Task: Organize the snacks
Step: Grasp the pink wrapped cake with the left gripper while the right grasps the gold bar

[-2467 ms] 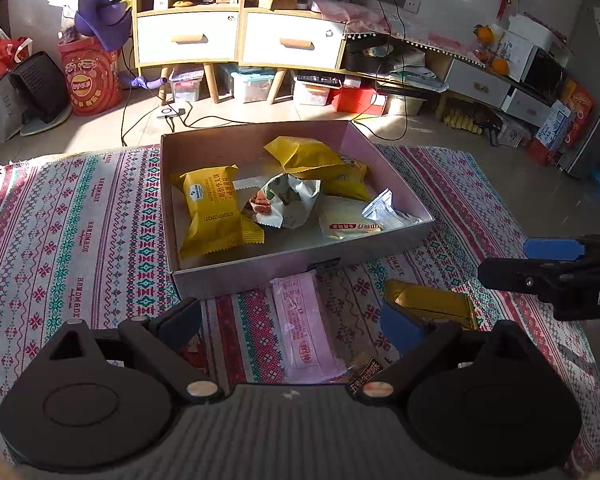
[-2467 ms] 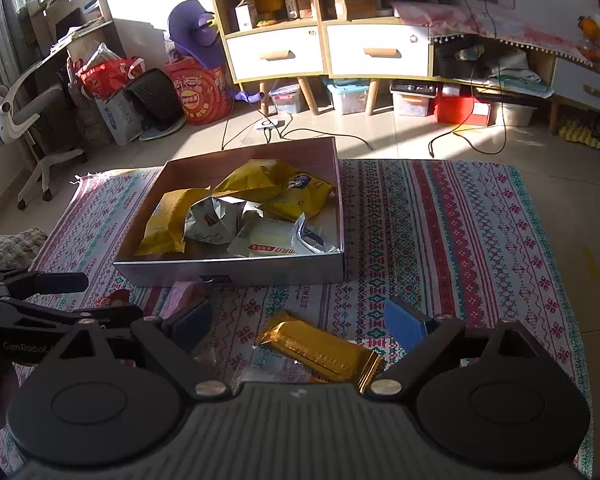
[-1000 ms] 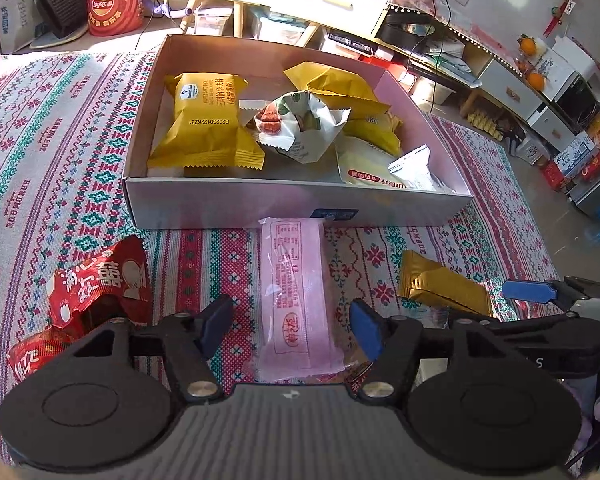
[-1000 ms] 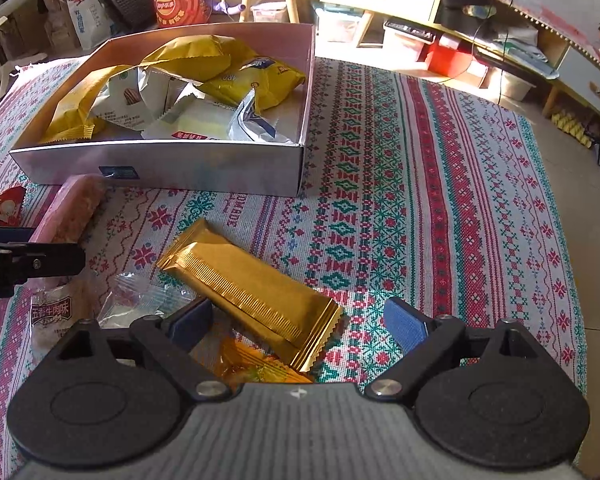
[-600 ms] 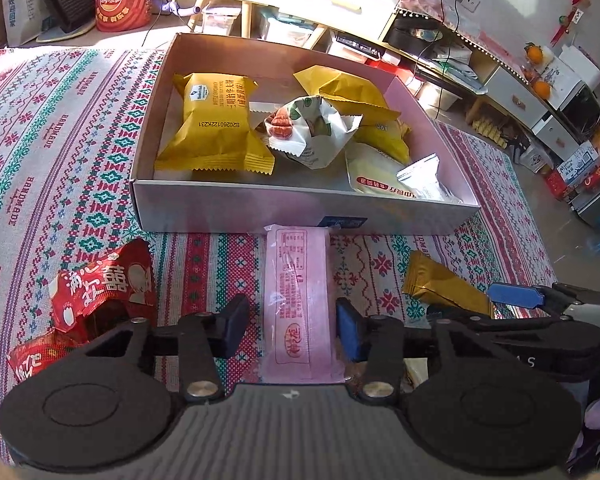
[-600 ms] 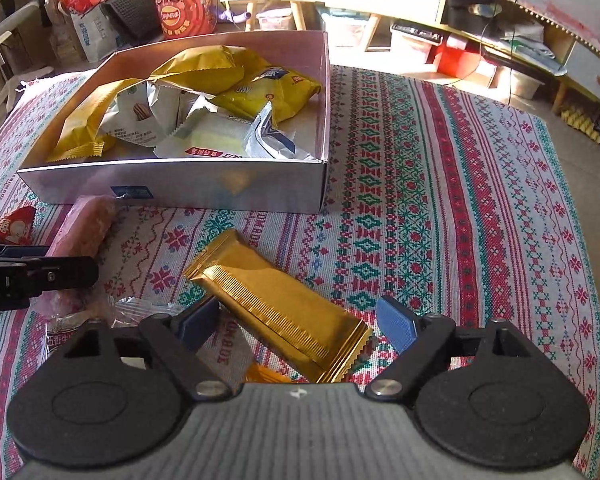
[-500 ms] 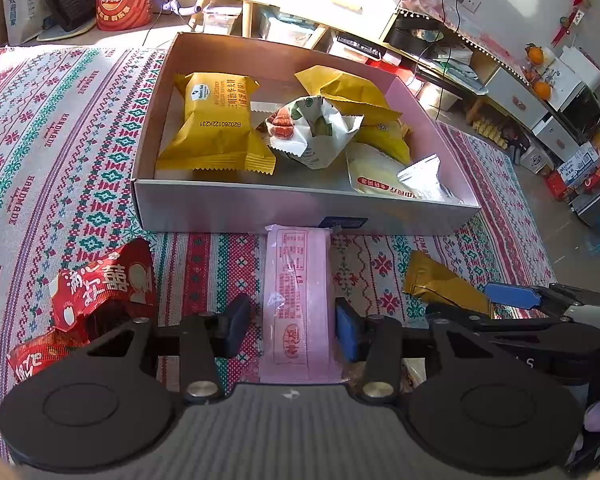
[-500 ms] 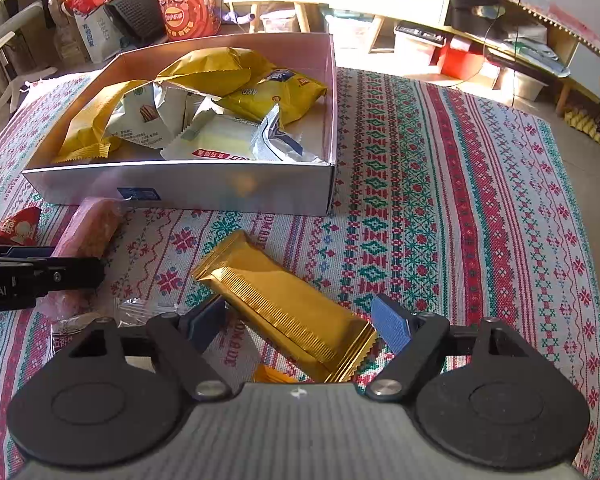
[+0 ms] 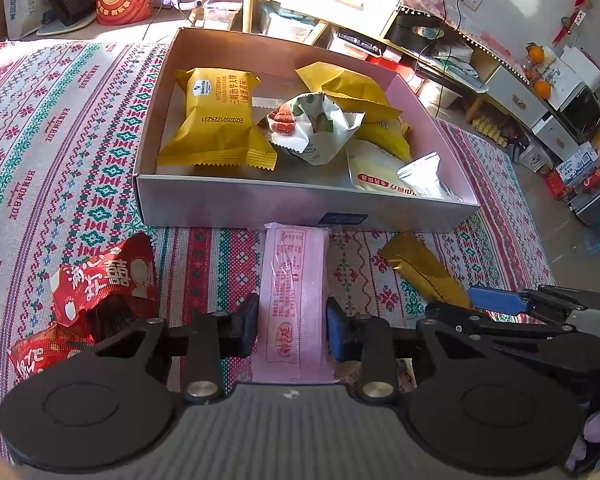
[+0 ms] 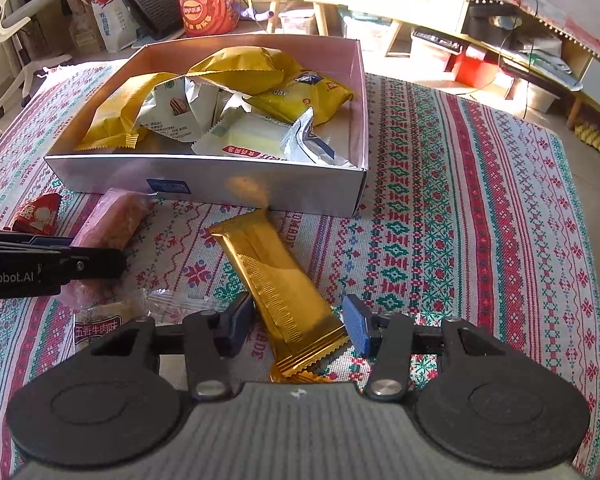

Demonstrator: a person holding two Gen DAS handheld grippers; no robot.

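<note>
Surface: patterned woven cloth [image 9: 60, 152] with red, green and white bands, spread under everything I work on.
Box: open cardboard box [image 9: 300, 210] resting on the cloth.
Pink packet [image 9: 294, 300]: flat, its far end touching the box's near wall.
Gold bar [image 10: 280, 288]: lying diagonally, just before the box.
Red packet [image 9: 104, 280]: crumpled, left of the pink one.
Small clear wrappers [image 10: 172, 300]: between pink and gold, probably two; contents unclear.

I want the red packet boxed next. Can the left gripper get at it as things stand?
Probably not yet: the left gripper is closed on the pink bar. The red packet lies uncovered just beside it, so access looks free once the bar is dropped.
</note>
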